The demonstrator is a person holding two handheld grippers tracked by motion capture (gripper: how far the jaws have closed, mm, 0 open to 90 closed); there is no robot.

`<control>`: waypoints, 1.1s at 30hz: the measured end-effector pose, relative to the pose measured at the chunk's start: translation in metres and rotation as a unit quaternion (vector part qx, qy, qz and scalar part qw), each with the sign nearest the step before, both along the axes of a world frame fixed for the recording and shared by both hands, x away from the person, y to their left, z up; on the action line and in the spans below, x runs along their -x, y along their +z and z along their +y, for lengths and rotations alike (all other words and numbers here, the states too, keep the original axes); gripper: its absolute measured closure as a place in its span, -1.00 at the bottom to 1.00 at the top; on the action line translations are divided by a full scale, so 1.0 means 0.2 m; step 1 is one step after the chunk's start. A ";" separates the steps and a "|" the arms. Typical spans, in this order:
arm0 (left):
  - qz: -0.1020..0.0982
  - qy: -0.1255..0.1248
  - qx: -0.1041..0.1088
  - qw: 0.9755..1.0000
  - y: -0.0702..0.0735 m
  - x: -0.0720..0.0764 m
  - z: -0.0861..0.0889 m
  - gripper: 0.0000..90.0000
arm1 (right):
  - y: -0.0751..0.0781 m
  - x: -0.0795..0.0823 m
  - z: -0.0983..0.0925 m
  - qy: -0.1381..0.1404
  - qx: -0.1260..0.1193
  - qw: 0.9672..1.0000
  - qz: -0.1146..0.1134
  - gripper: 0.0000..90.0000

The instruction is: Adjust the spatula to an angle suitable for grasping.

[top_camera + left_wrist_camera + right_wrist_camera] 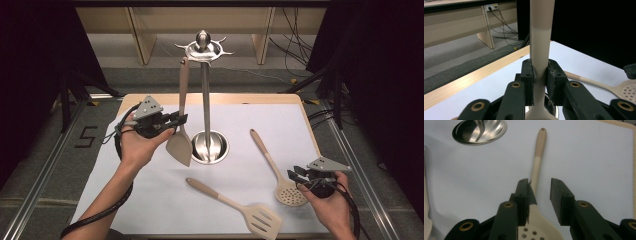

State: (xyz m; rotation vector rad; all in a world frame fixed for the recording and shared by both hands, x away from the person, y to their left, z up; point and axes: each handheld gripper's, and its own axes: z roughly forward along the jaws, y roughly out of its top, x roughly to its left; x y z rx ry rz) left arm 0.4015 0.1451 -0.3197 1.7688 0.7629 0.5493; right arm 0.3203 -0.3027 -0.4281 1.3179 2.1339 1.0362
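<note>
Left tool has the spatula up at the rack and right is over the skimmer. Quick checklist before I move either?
1. Left tool shut on spatula handle: ok.
2. Spatula hooked on rack: cannot tell.
3. Right tool open: ok.
4. Skimmer handle between the right jaws: ok, close to one jaw.
5. Slotted turner lies apart from the skimmer: ok.

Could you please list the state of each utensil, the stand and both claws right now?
Solid spatula: upright, handle top at a stand hook, clamped by left claw.
Skimmer: flat on table, between the open right claw jaws.
Slotted spatula: flat, untouched.
Utensil stand: upright.
</note>
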 end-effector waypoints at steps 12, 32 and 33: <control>-0.025 0.017 0.004 1.000 0.08 0.05 0.10 0.74 | 0.01 -0.01 -0.01 0.001 0.011 1.000 -0.012 0.58; -0.075 0.021 0.070 0.995 0.29 0.05 0.02 0.99 | 0.03 0.01 -0.01 -0.002 0.010 1.000 -0.014 0.95; -0.071 0.019 0.074 0.995 0.31 0.05 -0.01 0.99 | 0.03 0.02 0.00 -0.012 0.002 1.000 -0.004 0.97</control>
